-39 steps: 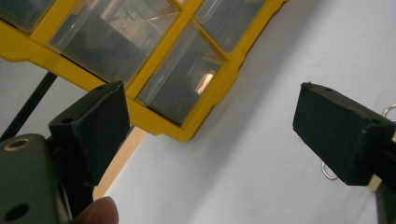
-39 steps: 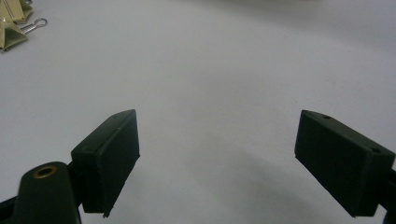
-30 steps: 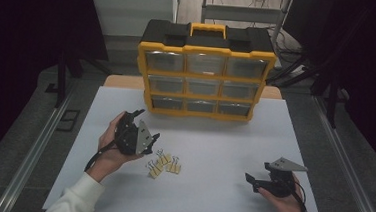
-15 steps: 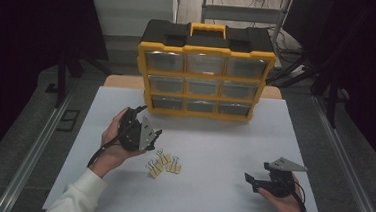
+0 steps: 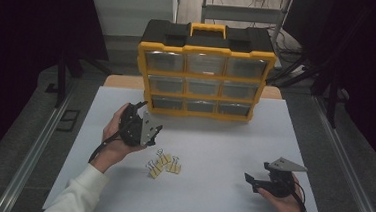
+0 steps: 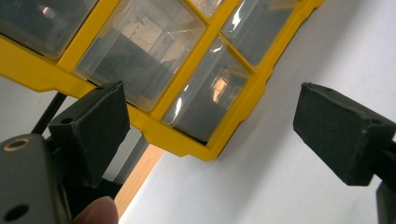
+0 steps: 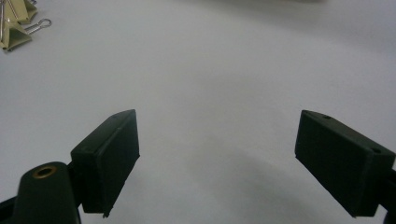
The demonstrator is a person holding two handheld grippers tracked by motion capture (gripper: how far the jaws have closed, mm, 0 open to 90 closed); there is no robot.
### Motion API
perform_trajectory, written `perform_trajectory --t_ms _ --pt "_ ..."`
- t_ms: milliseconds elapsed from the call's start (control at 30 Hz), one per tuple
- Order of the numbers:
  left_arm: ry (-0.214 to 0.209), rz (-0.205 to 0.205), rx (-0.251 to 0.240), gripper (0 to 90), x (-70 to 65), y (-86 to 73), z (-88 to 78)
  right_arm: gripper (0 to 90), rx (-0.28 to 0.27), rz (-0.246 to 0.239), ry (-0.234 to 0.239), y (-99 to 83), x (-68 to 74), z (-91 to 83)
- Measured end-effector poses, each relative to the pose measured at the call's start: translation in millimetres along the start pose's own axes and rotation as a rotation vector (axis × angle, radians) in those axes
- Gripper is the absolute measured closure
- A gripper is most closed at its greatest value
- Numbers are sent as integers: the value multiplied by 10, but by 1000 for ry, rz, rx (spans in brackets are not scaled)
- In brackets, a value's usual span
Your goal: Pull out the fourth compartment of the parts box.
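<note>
Two hand-held grippers are working over a white counter (image 5: 223, 153) near a yellow drawer organizer (image 5: 205, 77).

From the high view, the left gripper (image 5: 147, 118) is hovering just in front of the organizer's bottom-left drawer, while small yellow binder clips (image 5: 164, 163) are lying in a loose cluster on the matte counter beside that hand; the right gripper (image 5: 252, 180) is resting well apart, near the front right. In the left gripper view, its blocky black fingers (image 6: 93, 126) are standing wide and empty, framing the organizer's glossy clear drawers in hard yellow plastic. In the right gripper view, its fingers (image 7: 109, 156) are also spreading wide over bare counter, with clips at the top-left corner.
</note>
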State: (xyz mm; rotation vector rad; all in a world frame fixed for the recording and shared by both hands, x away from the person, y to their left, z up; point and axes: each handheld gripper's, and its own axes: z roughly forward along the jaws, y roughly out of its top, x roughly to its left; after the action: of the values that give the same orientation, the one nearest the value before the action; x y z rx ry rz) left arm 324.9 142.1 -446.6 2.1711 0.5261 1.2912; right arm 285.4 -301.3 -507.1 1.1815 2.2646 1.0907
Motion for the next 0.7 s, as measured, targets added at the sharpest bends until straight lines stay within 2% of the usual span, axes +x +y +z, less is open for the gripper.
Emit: perform_trajectory --t_ms 333,533,700 --pt "10 4 -5 112 42 28 29 142 1 -2 -4 -5 -1 0" --pt "30 29 -10 110 64 50 59 142 3 -3 -8 -9 -6 2" --pt "38 29 -15 111 102 63 76 142 5 -6 -10 -10 -3 6"
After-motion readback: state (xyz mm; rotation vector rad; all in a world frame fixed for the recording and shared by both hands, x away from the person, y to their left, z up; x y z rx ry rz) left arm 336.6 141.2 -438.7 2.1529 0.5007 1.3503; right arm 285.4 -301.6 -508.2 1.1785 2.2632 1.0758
